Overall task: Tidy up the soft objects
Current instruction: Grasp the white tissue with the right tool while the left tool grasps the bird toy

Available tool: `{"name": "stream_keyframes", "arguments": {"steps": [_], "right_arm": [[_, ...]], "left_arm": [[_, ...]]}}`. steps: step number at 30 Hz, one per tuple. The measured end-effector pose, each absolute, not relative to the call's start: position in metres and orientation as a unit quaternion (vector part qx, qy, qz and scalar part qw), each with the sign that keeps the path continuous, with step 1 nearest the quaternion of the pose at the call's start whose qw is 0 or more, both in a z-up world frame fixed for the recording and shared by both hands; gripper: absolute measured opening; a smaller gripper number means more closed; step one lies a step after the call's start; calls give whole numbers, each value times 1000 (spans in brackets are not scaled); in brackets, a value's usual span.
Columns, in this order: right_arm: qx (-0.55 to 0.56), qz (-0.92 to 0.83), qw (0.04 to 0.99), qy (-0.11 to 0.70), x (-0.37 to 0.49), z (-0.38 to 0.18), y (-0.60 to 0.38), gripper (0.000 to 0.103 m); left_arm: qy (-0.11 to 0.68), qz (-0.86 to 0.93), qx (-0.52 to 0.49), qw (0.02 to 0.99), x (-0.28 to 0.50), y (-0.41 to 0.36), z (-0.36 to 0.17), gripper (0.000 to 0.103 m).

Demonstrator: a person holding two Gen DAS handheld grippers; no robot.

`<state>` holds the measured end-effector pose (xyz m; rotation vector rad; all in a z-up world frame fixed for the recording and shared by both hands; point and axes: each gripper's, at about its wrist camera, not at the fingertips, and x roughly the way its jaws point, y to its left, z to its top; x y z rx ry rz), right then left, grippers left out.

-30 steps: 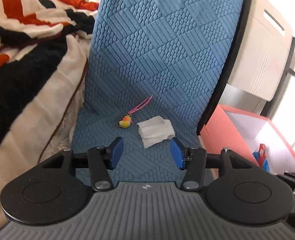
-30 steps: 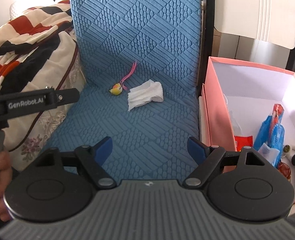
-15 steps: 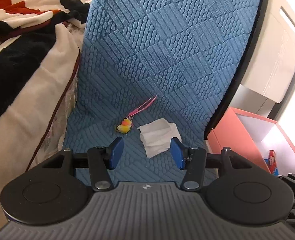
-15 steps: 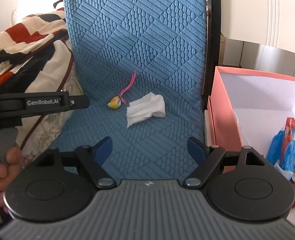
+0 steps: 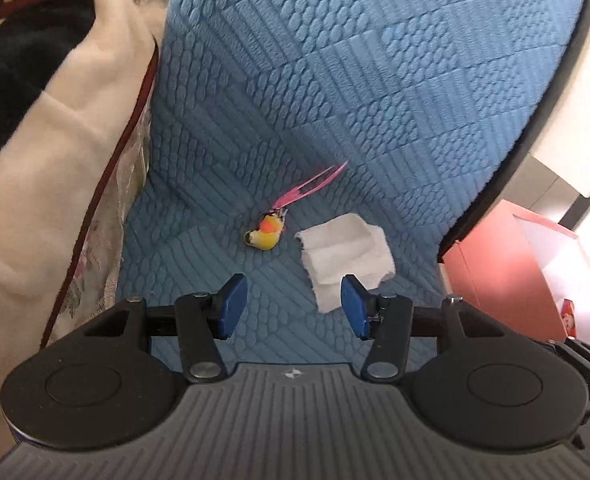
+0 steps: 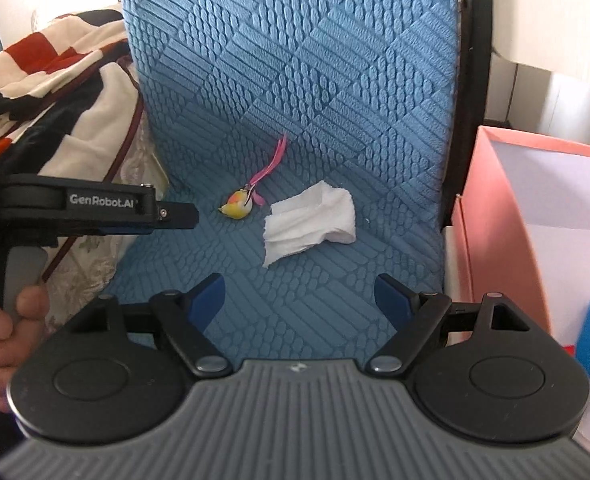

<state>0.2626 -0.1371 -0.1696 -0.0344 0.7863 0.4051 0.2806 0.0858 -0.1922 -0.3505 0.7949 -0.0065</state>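
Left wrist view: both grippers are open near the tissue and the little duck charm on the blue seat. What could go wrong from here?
1. The crumpled tissue is thin and lies flat on the blue seat cover; the left gripper may pinch the fabric too.
2. The duck charm lies just beside it and could get knocked, or its pink strap snagged.
3. The right gripper is close by; the two could collide.

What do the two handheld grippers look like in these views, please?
Both the left gripper and right gripper have blue finger pads on black linkages, two round black discs and a ribbed grey body. White "GenRobot.AI" lettering marks the left one's side.
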Motion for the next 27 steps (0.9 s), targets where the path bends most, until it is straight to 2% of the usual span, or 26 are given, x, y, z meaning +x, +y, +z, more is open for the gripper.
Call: {"name": "stream_keyframes", "arguments": {"steps": [11,18,27], "right_arm": [[32,195,878,436,327,-198,-128,83],[-34,189,890,414,359,-211,-104,81],[-59,196,884,421,397,-236,-81,81]], "left_arm": [[417,-14,-184,890,333,108,-213,58],[437,1,-202,876,363,123,-233,58],[444,-2,-209,871,380,126,-244,57]]}}
